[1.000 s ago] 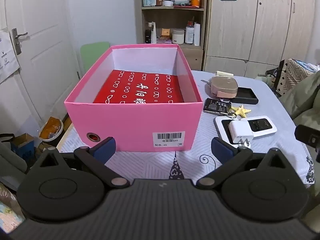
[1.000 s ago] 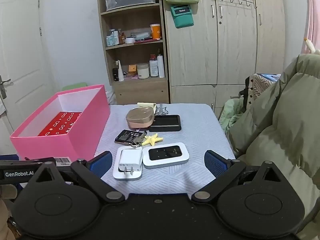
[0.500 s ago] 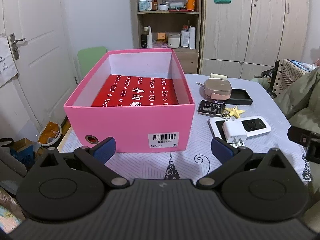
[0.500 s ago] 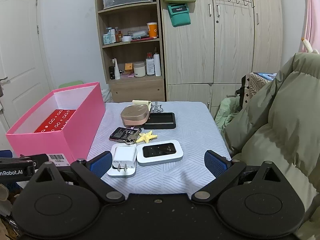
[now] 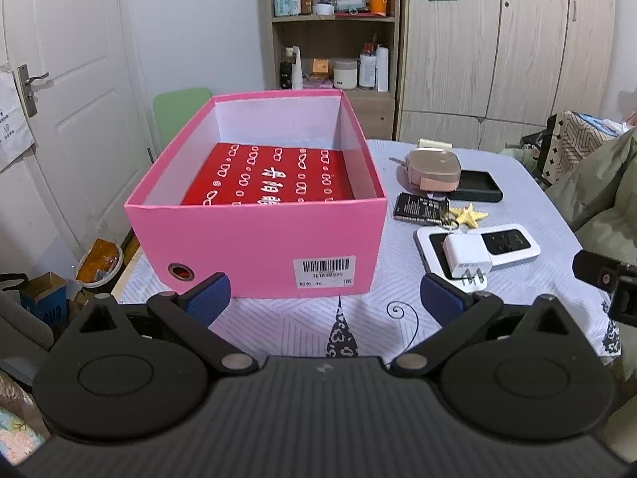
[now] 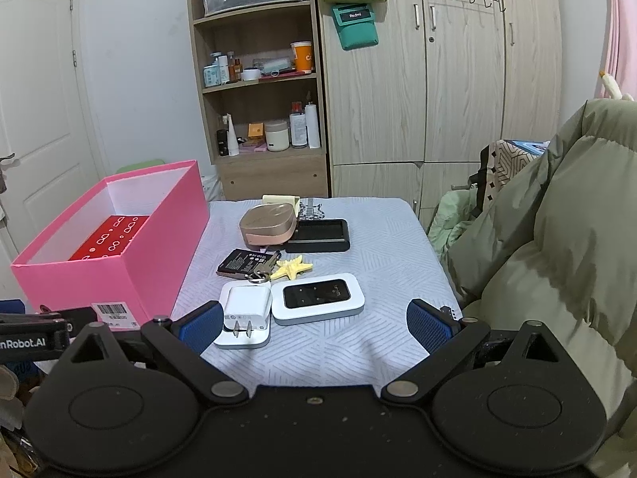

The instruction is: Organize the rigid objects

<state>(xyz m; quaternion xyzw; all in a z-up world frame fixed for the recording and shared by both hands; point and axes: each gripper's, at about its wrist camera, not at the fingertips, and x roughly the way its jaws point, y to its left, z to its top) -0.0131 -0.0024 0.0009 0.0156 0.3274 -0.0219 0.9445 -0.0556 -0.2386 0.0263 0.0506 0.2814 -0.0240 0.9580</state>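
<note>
Left gripper (image 5: 324, 292) and right gripper (image 6: 314, 320): fingers spread wide, holding nothing. Open pink cardboard box (image 5: 258, 239) on worktop's (image 6: 382, 239) left; white plug adapter (image 6: 245, 308) and white pocket router (image 6: 318, 298) lie beside it.

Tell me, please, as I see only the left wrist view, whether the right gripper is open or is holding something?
Observer: The right gripper is open and empty, with its fingers spread over the table's near edge.
Operator: What lies closest to it?
Observer: The white square charger plug, prongs toward the camera, just beside the gripper's left blue pad.
Operator: Is anything next to the yellow starfish?
Observer: Silver metal keys on a ring lie against it.
</note>
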